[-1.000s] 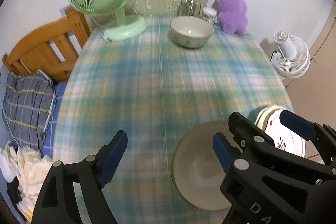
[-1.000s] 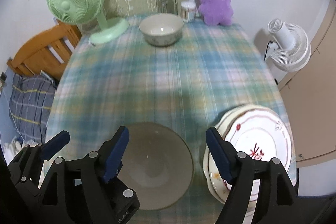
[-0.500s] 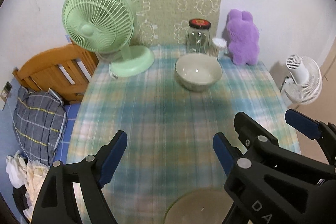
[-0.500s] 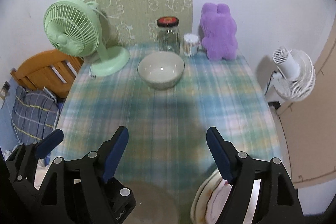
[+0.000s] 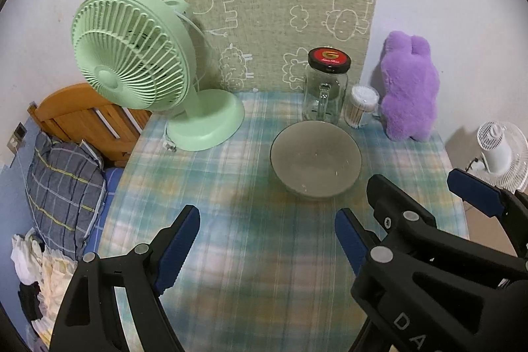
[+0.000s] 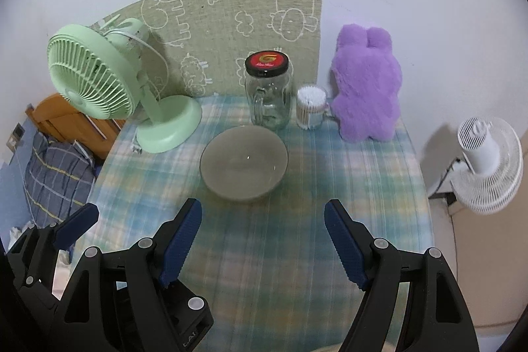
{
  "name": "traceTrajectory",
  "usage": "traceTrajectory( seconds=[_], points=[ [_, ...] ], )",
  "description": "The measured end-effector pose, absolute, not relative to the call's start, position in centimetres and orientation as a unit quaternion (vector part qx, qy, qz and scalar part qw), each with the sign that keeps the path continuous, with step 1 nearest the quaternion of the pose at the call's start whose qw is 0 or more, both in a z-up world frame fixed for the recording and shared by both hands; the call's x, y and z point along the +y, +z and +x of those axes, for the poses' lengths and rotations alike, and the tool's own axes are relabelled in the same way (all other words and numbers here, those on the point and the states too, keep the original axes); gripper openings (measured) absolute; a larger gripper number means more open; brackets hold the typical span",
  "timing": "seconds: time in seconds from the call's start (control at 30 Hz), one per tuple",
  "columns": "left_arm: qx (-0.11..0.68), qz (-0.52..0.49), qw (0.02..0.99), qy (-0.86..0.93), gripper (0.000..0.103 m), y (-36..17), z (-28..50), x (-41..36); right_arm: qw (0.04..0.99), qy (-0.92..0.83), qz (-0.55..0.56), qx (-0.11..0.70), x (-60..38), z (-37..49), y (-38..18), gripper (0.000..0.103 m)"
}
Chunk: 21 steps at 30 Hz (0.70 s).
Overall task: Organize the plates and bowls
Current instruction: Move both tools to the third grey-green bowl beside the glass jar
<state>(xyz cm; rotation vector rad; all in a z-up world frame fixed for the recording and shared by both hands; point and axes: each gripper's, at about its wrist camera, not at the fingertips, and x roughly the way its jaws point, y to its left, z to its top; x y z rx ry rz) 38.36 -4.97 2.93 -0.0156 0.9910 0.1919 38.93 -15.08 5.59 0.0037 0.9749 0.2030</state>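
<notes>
Both claws, left (image 5: 265, 248) and right (image 6: 262, 240), hang released and empty as we leave the near plates behind; bowl (image 6: 243, 166) now sits just ahead of us, next to collect.

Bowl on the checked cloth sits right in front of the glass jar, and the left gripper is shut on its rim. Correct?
Not quite. The left gripper is open and empty, short of the bowl, as the left wrist view shows. The bowl does sit in front of the glass jar.
</notes>
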Motion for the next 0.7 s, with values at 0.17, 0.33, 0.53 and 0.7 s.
traceTrajectory(
  seconds=[0.17, 0.33, 0.53, 0.7],
  points=[
    [0.476, -0.005, 0.874, 0.097, 0.085, 2.0, 41.1, -5.1, 0.879, 0.109, -0.008, 0.465, -15.0, 41.7, 4.8, 0.080],
    [0.480, 0.001, 0.871, 0.103, 0.083, 0.9, 44.0, -5.2, 0.878, 0.113, -0.002, 0.465, -15.1, 44.6, 3.4, 0.080],
    [0.488, -0.006, 0.867, 0.101, 0.082, -1.5, 47.0, -5.0, 0.877, 0.109, -0.003, 0.468, -15.3, 47.9, 1.7, 0.080],
    [0.496, -0.013, 0.863, 0.101, 0.072, -3.9, 48.6, -4.8, 0.873, 0.109, -0.005, 0.476, -15.2, 49.9, -0.4, 0.080]
  ],
)
